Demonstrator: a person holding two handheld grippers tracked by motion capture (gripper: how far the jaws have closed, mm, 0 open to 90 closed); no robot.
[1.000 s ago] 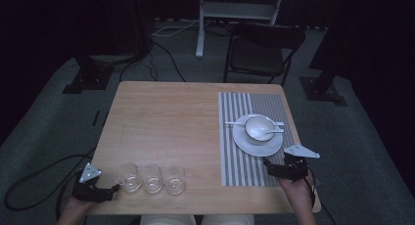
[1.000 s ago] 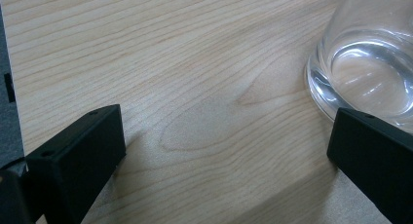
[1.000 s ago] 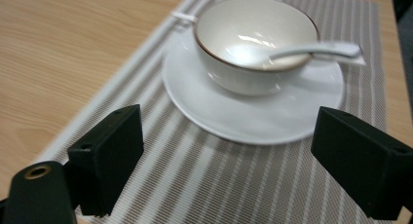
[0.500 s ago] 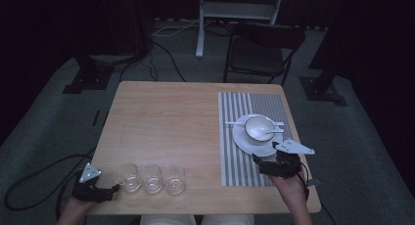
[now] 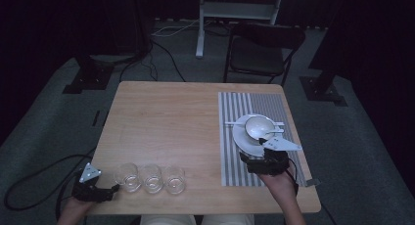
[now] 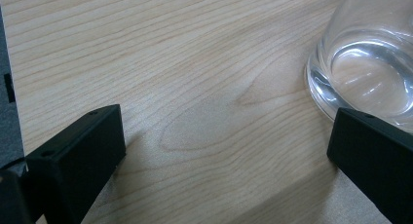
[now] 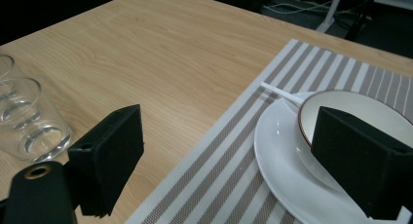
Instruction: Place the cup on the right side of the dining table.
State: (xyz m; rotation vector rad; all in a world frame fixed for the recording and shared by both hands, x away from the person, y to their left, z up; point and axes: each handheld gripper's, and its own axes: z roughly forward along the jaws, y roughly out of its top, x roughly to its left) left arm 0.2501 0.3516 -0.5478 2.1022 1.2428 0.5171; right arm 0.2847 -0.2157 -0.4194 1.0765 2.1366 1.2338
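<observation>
my left gripper (image 5: pixel 113 188) at near-left desk (image 5: pixel 166 122) corner, jaws wide, nothing between them; right jaw touching base of nearest glass (image 6: pixel 370 63). three glasses (image 5: pixel 151 178) in row along near edge. my right gripper (image 5: pixel 243 159) jaws wide, empty, low over striped placemat (image 5: pixel 235 137), just beside plate (image 7: pixel 277 151). bowl (image 5: pixel 258 126) sits on plate; thin white utensil (image 7: pixel 280 92) lies under bowl rim.

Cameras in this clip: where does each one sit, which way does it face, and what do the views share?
High view: above the person's side, facing forward and down; shows the left gripper, right gripper, forearms.
Left gripper view: low over the table, open jaws beside a glass.
Right gripper view: across the placemat; open jaws flank the plate.
Shared: glasses, table.
</observation>
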